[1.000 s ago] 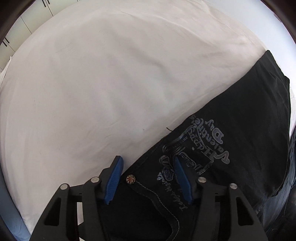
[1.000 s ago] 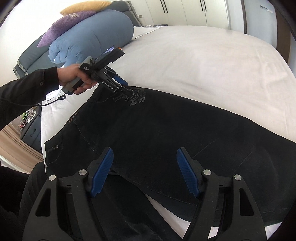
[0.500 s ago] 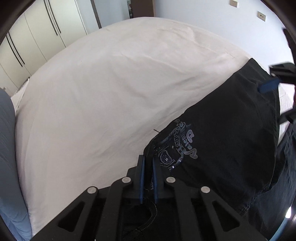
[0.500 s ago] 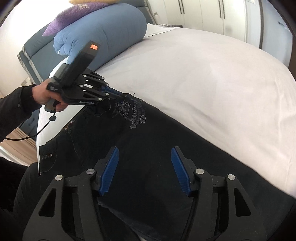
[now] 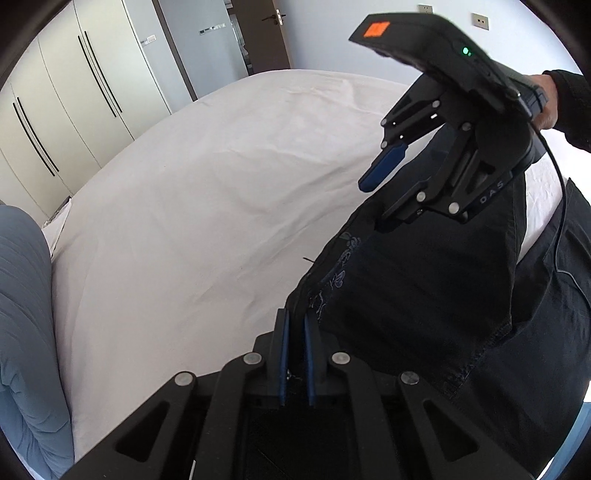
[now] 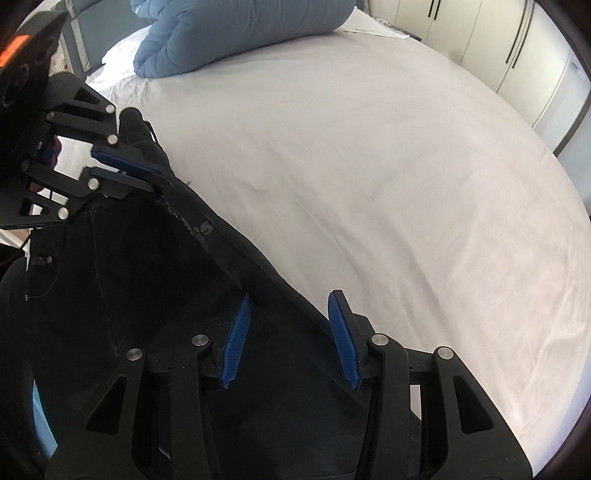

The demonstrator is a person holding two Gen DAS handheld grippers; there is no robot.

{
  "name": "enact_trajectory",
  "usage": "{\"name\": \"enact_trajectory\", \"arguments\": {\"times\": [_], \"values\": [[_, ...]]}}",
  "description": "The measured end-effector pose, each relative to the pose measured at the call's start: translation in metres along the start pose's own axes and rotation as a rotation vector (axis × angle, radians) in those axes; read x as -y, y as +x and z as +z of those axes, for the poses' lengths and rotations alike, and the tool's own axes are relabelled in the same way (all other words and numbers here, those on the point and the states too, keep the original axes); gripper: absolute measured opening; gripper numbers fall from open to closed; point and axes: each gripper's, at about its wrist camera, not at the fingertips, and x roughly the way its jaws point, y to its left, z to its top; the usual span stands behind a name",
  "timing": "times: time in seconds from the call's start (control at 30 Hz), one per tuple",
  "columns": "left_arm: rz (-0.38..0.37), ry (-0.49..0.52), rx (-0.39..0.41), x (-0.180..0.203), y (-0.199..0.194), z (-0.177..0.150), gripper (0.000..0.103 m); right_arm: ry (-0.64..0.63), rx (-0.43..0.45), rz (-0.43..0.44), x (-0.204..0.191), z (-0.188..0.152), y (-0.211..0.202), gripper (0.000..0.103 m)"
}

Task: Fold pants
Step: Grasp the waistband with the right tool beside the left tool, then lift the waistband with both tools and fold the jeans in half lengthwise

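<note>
Pants (image 5: 424, 288) — black denim w/ a pale printed graphic — are draped across the near side of the bed (image 5: 207, 206), one edge raised off the sheet into a ridge running between the two tools. The left gripper (image 5: 295, 325) is pressed together on the waist-end fabric; cloth is pinched between its blue pads and lifted, prob. so that edge can be carried over the rest of the garment. The right gripper (image 6: 291, 332) is set farther along the same raised edge, pointing steeply down; its jaws are closing w/ the fold of denim between them, but the pads (image 6: 236, 343) are not yet seen pressing on it, so no grip is judged there. Two hold points along one edge make sense: the fabric is kept taut and straight, so the fold can be laid w/o bunching.

Surface is a white sheet, soft and lightly creased, w/ plenty of bare area beyond the pants for laying the fold. A blue duvet (image 6: 236, 29) is rolled at the head of the bed. White wardrobe doors (image 5: 74, 92) w/ dark bar handles line one wall; a dark door (image 5: 266, 33) and grey-white wall w/ sockets are seen beyond — room is daylit.
</note>
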Motion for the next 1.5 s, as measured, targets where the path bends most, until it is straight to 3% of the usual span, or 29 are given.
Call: {"name": "enact_trajectory", "arguments": {"times": [0.13,0.27,0.43,0.6,0.73,0.87,1.03,1.27,1.4,1.5], "values": [[-0.002,-0.008,0.005,-0.019,0.001,-0.003,0.007,0.007,-0.063,-0.021,0.005,-0.003,0.016,0.019],[0.008,-0.002,0.007,-0.019,0.002,-0.002,0.007,0.132,-0.033,0.008,0.016,-0.003,0.008,0.008],[0.01,-0.029,0.019,-0.015,-0.013,-0.01,0.007,0.307,0.004,0.045,0.021,-0.012,-0.002,0.003],[0.001,-0.047,0.014,-0.01,-0.03,-0.023,0.007,0.531,0.08,0.162,0.02,-0.032,-0.016,0.003],[-0.009,-0.058,0.008,0.0,-0.047,-0.041,0.007,0.625,0.111,0.246,-0.002,-0.064,-0.025,0.003],[-0.046,-0.053,0.004,0.018,-0.069,-0.065,0.007,0.483,0.075,0.151,-0.048,-0.078,-0.038,0.003],[-0.094,0.015,-0.027,0.068,-0.09,-0.099,0.007,0.309,-0.006,0.05,-0.112,-0.105,-0.047,0.003],[-0.15,0.022,-0.088,0.104,-0.098,-0.144,0.007,0.246,-0.043,0.02,-0.186,-0.148,-0.062,0.003],[-0.177,0.006,-0.113,0.11,-0.102,-0.166,0.007,0.194,-0.061,-0.016,-0.237,-0.154,-0.058,0.003],[-0.171,0.047,-0.138,0.124,-0.105,-0.18,0.007,0.163,-0.08,-0.045,-0.26,-0.151,-0.046,0.003]]}}
